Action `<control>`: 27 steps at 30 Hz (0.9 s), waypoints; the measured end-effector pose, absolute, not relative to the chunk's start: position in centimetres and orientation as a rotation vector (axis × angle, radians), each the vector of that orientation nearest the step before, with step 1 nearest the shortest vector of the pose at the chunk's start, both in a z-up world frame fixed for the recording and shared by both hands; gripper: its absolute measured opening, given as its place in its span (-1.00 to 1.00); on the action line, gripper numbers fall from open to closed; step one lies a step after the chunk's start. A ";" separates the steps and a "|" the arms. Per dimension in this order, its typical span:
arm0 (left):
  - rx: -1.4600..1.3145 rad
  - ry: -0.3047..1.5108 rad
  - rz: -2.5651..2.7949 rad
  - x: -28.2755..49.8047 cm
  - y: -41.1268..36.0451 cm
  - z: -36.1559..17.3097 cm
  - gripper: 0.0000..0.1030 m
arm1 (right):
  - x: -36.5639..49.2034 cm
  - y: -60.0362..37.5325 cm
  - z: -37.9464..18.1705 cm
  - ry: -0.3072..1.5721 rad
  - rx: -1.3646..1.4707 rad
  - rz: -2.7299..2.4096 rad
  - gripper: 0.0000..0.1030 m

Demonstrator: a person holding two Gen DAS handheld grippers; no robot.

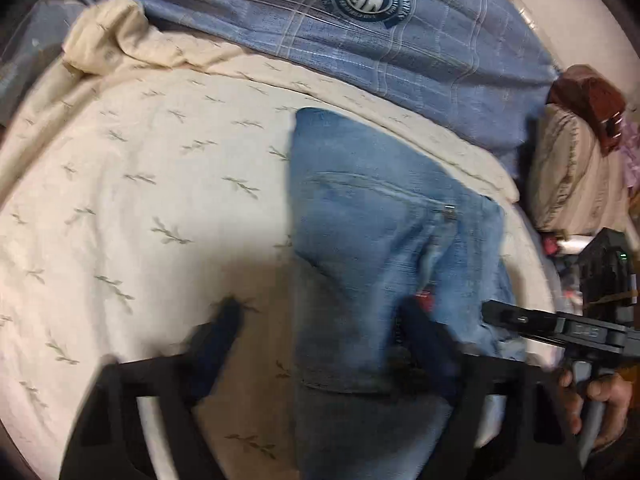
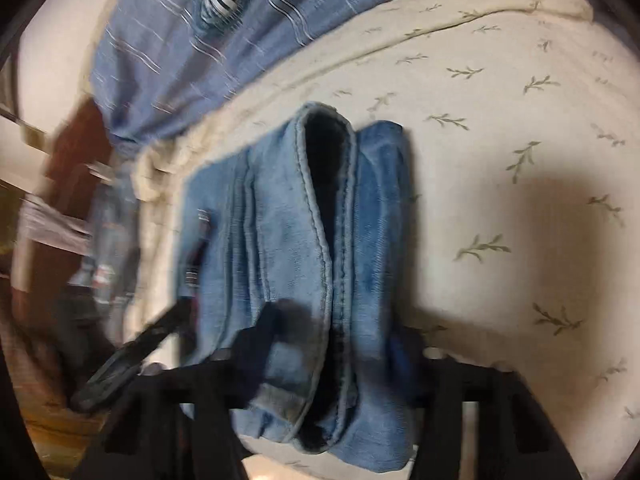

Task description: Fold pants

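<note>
Blue denim pants (image 1: 372, 232) lie folded into a narrow bundle on a cream bedspread (image 1: 140, 200). My left gripper (image 1: 320, 328) is open, its jaws wide apart, one finger (image 1: 218, 332) on the bedspread and the other (image 1: 424, 336) over the denim. In the right wrist view the pants (image 2: 288, 240) show a hem opening facing the camera. My right gripper (image 2: 340, 340) is open, its jaws astride the near end of the bundle. The right gripper also shows in the left wrist view (image 1: 560, 326), held by a hand.
A blue plaid cover with a round crest (image 1: 360, 12) lies across the far side of the bed. A beige and red pile (image 1: 576, 152) sits off the bed's right edge. Dark furniture and clutter (image 2: 80, 220) stand beside the bed.
</note>
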State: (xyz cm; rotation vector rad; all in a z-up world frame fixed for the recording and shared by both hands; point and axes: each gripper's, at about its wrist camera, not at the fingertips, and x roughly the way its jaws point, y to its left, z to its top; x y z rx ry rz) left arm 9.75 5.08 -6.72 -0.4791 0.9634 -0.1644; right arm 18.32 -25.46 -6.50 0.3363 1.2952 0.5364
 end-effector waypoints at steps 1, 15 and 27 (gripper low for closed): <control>-0.515 0.963 -0.197 9.8 5.1 -6.5 -0.19 | 18.2 -25.5 -6.2 1.288 0.327 0.528 -0.39; -0.244 0.765 -0.118 10.4 2.2 4.2 -0.54 | 18.4 -24.4 4.4 1.033 0.290 0.621 -0.63; -0.248 0.764 -0.113 16.8 -1.0 4.8 -0.53 | 24.3 -27.3 5.8 0.984 0.288 0.597 -0.63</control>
